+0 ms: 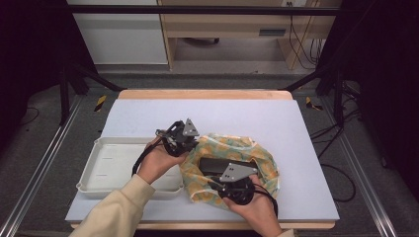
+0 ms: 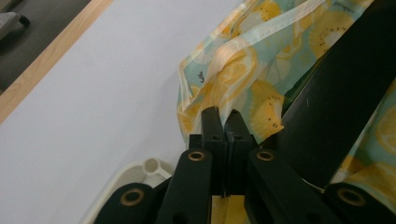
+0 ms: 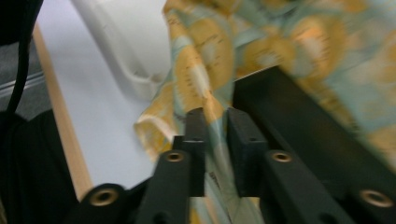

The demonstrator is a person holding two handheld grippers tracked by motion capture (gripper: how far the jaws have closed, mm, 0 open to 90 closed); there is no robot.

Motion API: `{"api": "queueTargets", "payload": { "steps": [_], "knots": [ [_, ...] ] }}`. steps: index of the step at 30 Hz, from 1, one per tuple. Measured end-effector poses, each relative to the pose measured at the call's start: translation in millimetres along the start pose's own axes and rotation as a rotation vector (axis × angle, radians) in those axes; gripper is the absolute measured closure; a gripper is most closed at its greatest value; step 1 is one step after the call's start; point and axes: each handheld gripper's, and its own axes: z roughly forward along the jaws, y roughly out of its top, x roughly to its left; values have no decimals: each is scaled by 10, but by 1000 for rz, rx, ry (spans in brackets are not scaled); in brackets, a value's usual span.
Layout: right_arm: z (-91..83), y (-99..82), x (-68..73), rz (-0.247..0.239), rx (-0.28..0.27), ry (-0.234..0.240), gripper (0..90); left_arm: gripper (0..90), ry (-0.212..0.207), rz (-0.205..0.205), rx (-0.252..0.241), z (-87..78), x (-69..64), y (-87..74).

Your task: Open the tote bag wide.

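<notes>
Lemon-print thin plastic bag [image 1: 232,148] lies crumpled beside a white tray [image 1: 106,170] on the table, soft, light and slippery, best pinched at its hemmed rim, where the left gripper [image 2: 223,116] clamps it and the right gripper [image 3: 217,123] has a fold between nearly closed jaws.

Bag [image 1: 236,148]: teal w/ yellow lemon print; tray [image 1: 106,165] white.
</notes>
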Motion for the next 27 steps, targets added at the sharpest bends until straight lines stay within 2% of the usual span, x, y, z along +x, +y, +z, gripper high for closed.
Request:
{"api": "queueTargets", "payload": {
  "steps": [2, 4, 7, 13, 16, 19, 21, 25, 27],
  "knots": [
    [75, -37, 68, -9, 20, 23, 880, 899, 4, 3, 4, 2, 0, -21],
    [142, -82, 125, -19, 46, 41, 900, 899, 9, -4, 11, 26, 12, -58],
    [218, -148, 196, -35, 77, 73, 900, 899, 16, -15, 16, 65, 30, -95],
    [296, -220, 261, -34, 111, 135, 900, 900, 44, -49, 2, 206, 86, -171],
    [316, -247, 267, -43, 125, 148, 900, 900, 26, -81, -4, 263, 124, -217],
    [315, -262, 263, -42, 139, 145, 899, 900, 13, -84, -4, 273, 110, -244],
    [306, -261, 264, -44, 137, 138, 827, 900, 9, -81, -9, 265, 92, -249],
    [234, -209, 267, -42, 113, 104, 602, 899, 3, -70, -14, 246, 63, -242],
    [172, -172, 266, -42, 111, 84, 544, 899, 3, -64, -10, 242, 52, -241]
  ]
}}
